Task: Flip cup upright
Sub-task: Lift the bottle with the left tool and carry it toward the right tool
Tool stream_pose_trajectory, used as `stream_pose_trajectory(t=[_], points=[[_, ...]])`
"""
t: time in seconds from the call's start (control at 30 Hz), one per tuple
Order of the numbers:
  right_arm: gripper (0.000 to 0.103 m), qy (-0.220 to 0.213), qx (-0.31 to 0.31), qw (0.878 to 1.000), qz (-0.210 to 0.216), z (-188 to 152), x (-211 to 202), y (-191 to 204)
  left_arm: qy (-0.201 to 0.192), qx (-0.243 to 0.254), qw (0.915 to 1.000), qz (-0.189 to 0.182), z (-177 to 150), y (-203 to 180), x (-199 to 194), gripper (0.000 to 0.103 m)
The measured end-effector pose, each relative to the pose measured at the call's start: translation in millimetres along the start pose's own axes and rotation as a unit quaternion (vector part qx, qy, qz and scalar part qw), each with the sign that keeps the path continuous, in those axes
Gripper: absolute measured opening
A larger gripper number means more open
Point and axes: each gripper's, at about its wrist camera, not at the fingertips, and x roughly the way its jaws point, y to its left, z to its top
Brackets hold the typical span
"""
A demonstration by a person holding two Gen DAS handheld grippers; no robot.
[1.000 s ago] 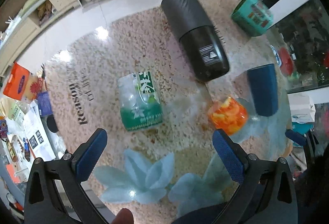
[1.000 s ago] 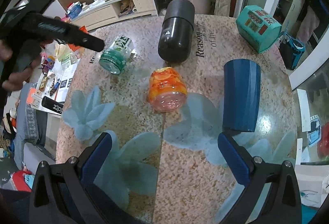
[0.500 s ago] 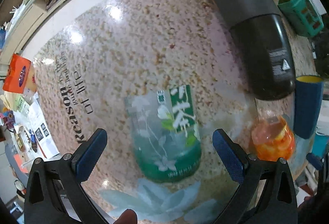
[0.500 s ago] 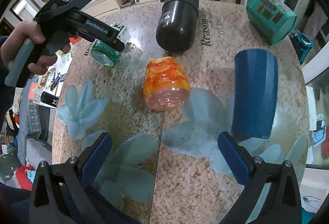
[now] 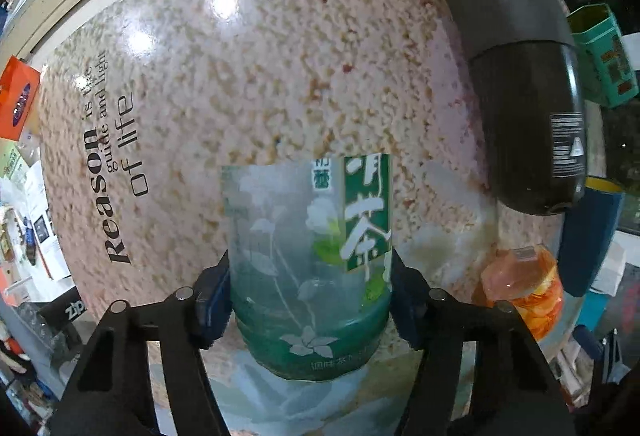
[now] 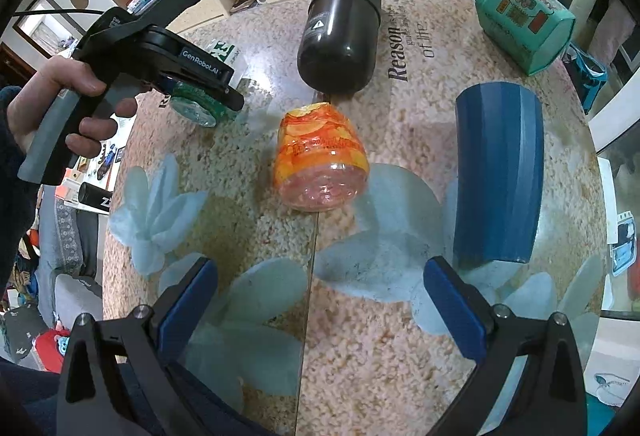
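Note:
A clear plastic cup with a green label and green base (image 5: 308, 260) lies on its side on the round stone-pattern table (image 5: 248, 76). My left gripper (image 5: 310, 300) is shut on it near the base, a blue pad on each side. The right wrist view shows the same cup (image 6: 200, 104) under the left gripper (image 6: 192, 76). My right gripper (image 6: 320, 310) is open and empty above the table's near part, its blue pads (image 6: 452, 306) wide apart. A blue cup (image 6: 498, 172) and an orange cup (image 6: 320, 160) also lie on their sides.
A big black cylinder (image 6: 340, 32) lies on its side at the back of the table, also in the left wrist view (image 5: 516, 64). A teal tin (image 6: 524, 20) sits at the back right. The table edge runs close on the left and right.
My left gripper has moved down onto the green-label cup and closed on it; it was open above the table a second ago. The right gripper has stayed open, drifting slightly.

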Motion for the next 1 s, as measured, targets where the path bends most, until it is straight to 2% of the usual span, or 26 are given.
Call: stream_pose_trajectory(t=[0.13,0.3,0.5,0.6,0.8,0.87,0.93,0.97,1.0], points=[[0.103,-0.005,0.004,1.0,-0.001,-1.7,-4.8,2.0,-0.014,-0.014,0.9998,-0.01,-6.0,1.5,-17.5,0.069],[0.103,-0.014,0.018,1.0,-0.004,-2.4,-15.7,0.3,-0.031,-0.019,0.9989,-0.03,-32.3,1.2,-41.1,0.069],[0.103,-0.039,0.036,0.999,-0.013,-3.6,-36.9,-4.2,-0.057,-0.036,0.9947,-0.078,-96.0,9.9,-79.7,0.069],[0.103,-0.049,0.041,0.998,-0.014,-7.6,-47.7,-4.8,-0.07,-0.032,0.993,-0.089,-133.9,7.8,-90.4,0.069],[0.103,-0.067,0.04,0.997,-0.021,-18.1,-69.1,-1.1,-0.088,-0.008,0.9927,-0.083,-200.9,-12.9,-110.6,0.069],[0.103,-0.07,0.04,0.996,-0.027,-21.9,-75.5,-0.9,-0.09,-0.005,0.9924,-0.083,-213.1,-27.1,-118.7,0.069],[0.103,-0.069,0.044,0.996,-0.03,-27.6,-81.4,-2.0,-0.09,-0.001,0.9921,-0.088,-231.0,-38.7,-115.7,0.069],[0.103,-0.067,0.047,0.996,-0.028,-30.5,-82.9,-3.3,-0.089,0.0,0.9921,-0.088,-225.3,-48.2,-111.5,0.069],[0.103,-0.066,0.049,0.996,-0.025,-31.8,-83.5,-4.1,-0.087,0.002,0.9924,-0.088,-234.8,-52.6,-107.2,0.069]])
